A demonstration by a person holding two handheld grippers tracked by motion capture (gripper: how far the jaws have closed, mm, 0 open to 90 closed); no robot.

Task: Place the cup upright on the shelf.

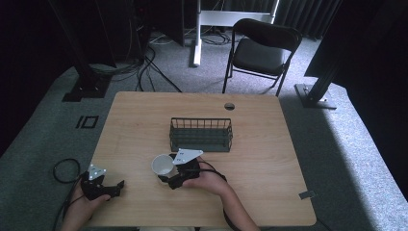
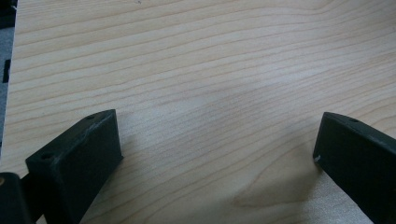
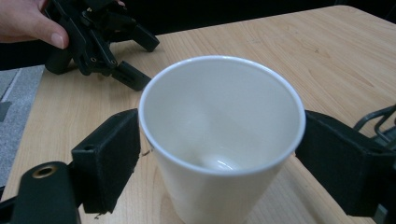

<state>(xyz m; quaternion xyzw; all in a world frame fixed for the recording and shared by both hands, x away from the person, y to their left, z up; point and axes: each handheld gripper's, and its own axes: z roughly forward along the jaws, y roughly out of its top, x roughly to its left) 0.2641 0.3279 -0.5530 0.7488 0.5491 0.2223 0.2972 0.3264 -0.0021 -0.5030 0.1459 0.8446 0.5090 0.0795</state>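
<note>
A white paper cup [image 1: 162,165] stands upright on the wooden table [image 1: 139,120], near its front middle. My right gripper [image 1: 166,175] is shut on it; in the right gripper view the cup [image 3: 219,116] sits empty between both black jaws, which touch its sides. My left gripper [image 1: 116,188] rests at the table's front left corner, held by a hand, and is open. In the left gripper view its jaws stand wide apart over bare wood [image 2: 210,70]. That left gripper [image 3: 133,56] also appears beyond the cup in the right gripper view.
A dark wire basket [image 1: 201,143] stands just behind the cup, mid-table; its edge [image 3: 380,119] is close to my right jaw. A cable hole [image 1: 229,106] is near the far edge. A black folding chair [image 1: 262,48] and floor cables lie beyond the table.
</note>
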